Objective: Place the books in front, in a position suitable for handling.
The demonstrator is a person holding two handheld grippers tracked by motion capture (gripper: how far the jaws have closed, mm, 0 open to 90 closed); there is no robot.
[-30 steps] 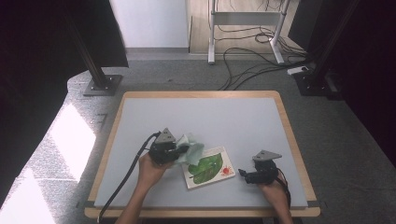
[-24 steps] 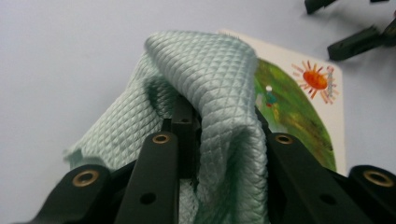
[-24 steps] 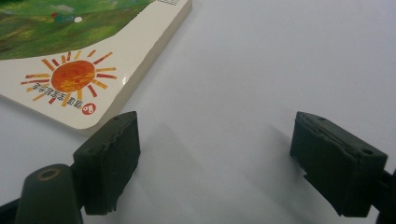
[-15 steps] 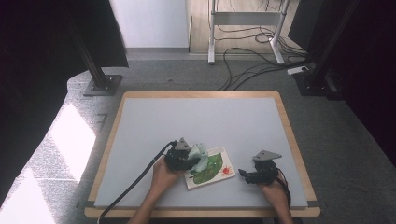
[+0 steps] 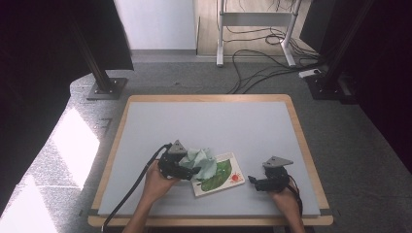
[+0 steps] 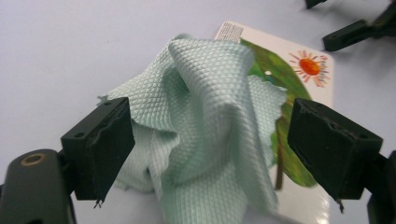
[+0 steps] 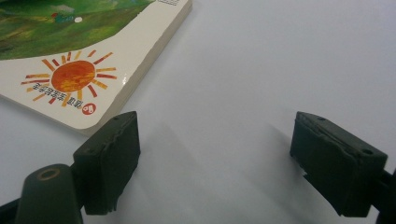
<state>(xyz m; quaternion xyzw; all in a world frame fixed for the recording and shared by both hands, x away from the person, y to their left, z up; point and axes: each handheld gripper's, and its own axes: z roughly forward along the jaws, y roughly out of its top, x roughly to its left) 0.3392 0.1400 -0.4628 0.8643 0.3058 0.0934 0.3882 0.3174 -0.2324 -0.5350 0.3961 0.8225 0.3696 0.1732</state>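
A crumpled pale-green cloth point(image 6: 205, 126) with a waffle weave lies heaped on the left part of a flat board book point(image 5: 219, 174), whose glossy cover shows a green leaf and an orange sun. The book rests on the grey counter point(image 5: 209, 121). The left gripper point(image 5: 190, 171) sits at the cloth's near-left edge; its jaws have just been opening and now stand apart on either side of the cloth, no longer pressing it. The right gripper point(image 5: 252, 180) rests just beside the book's right corner, jaws wide apart over bare counter.
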